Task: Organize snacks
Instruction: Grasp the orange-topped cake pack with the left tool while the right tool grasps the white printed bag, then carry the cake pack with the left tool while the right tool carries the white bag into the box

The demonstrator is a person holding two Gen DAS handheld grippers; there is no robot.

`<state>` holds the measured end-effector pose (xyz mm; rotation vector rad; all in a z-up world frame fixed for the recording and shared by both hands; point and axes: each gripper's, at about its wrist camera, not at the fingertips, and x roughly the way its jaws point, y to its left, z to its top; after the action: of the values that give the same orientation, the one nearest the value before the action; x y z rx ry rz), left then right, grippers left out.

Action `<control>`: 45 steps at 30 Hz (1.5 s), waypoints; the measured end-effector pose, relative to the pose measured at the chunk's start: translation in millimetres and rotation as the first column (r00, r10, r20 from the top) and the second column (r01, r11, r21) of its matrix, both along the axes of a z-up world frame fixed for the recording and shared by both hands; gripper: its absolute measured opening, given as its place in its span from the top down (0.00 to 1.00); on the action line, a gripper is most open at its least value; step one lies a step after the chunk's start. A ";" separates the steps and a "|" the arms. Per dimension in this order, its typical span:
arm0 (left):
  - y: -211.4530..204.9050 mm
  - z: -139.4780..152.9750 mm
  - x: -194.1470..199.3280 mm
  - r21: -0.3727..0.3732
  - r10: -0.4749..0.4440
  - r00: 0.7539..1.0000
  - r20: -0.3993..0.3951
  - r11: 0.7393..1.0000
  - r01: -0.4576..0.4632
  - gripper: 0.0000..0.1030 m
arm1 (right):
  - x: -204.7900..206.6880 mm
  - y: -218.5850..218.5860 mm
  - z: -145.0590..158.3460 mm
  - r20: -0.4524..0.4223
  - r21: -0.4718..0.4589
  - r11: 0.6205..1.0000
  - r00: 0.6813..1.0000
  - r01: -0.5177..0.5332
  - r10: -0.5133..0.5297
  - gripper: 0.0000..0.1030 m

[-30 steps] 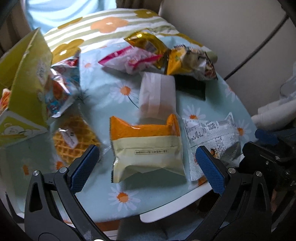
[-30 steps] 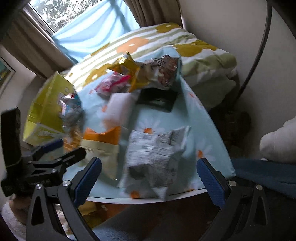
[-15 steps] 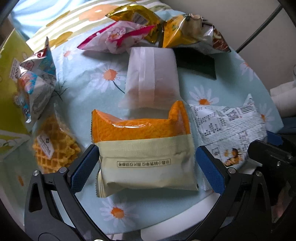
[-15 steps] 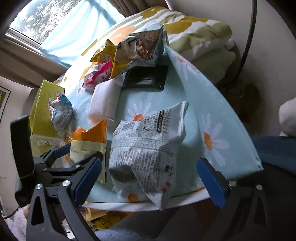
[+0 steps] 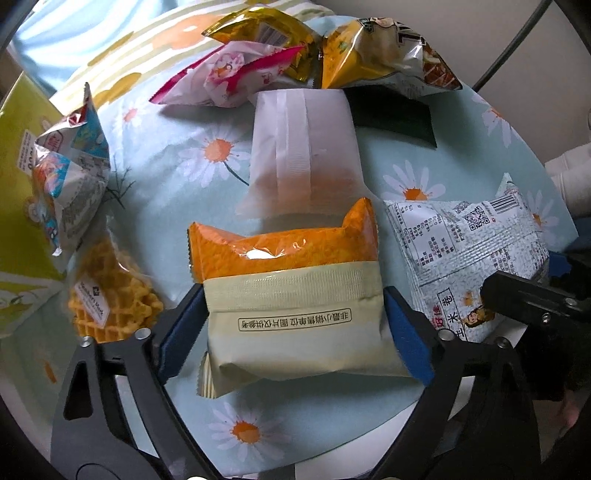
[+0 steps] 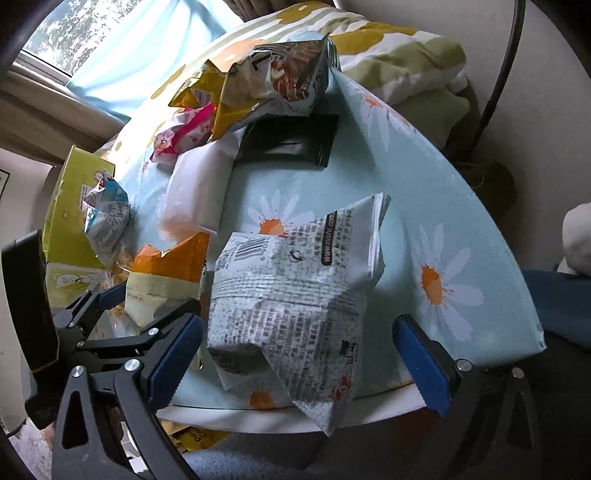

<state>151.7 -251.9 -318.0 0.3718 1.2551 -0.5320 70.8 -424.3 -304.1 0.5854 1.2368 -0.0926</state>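
Note:
My left gripper (image 5: pixel 295 332) is open, its blue pads on either side of an orange and cream snack packet (image 5: pixel 291 291) on the daisy cloth; I cannot tell whether the pads touch it. The packet also shows in the right wrist view (image 6: pixel 162 284). My right gripper (image 6: pixel 299 354) is open around a grey printed snack bag (image 6: pixel 295 295), which also shows in the left wrist view (image 5: pixel 469 251). The right pad stands clear of the bag; the left pad is close to it.
A white packet (image 5: pixel 303 147), a pink packet (image 5: pixel 236 74), a gold packet (image 5: pixel 258 29), a yellow bag (image 5: pixel 380 48) and a black sachet (image 5: pixel 391 114) lie further back. A waffle (image 5: pixel 110 299), a blue and white pouch (image 5: pixel 70 177) and a yellow-green carton (image 5: pixel 18 166) are at left. The table edge (image 6: pixel 369 417) is near.
Both grippers have moved forward and down. The orange and cream packet now sits between the left pads, and the grey bag between the right pads. The snacks have not moved.

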 end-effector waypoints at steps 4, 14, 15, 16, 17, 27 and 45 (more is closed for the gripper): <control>-0.8 4.9 -6.2 0.004 -0.011 1.000 0.011 1.000 0.011 0.19 | 2.4 0.9 2.7 0.003 -0.011 1.000 1.000 -0.015 0.015 0.01; 8.8 20.4 -16.8 -0.004 -0.009 1.000 0.018 1.000 0.009 0.22 | 9.4 12.6 -3.2 -0.023 -0.028 0.999 0.999 -0.042 0.041 0.01; 10.3 21.1 -16.9 -0.006 -0.010 1.000 0.020 1.000 0.010 0.22 | 10.7 15.4 -5.3 -0.027 -0.027 0.998 0.998 -0.051 0.050 0.04; 10.8 22.5 -18.6 0.000 -0.014 1.000 0.025 1.000 0.014 0.22 | 11.3 16.4 -6.5 -0.025 -0.019 0.999 0.998 -0.050 0.050 0.12; 10.9 23.0 -18.4 0.002 -0.017 0.999 0.028 1.000 0.017 0.22 | 12.4 18.1 -8.0 -0.027 -0.010 0.999 0.998 -0.051 0.051 0.17; 23.1 37.7 -24.3 -0.016 -0.001 0.998 0.060 1.000 0.002 0.22 | 11.5 21.4 -1.0 0.009 0.001 0.999 0.999 -0.050 0.050 0.37; 102.9 175.8 -31.6 -0.268 0.234 0.938 0.257 0.949 -0.164 0.22 | 25.3 46.5 123.0 0.295 -0.103 0.981 0.937 -0.165 0.189 0.37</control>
<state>120.1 -149.1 -142.2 0.1054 0.9217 -0.4323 96.1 -377.8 -181.1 0.4009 0.9760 0.0991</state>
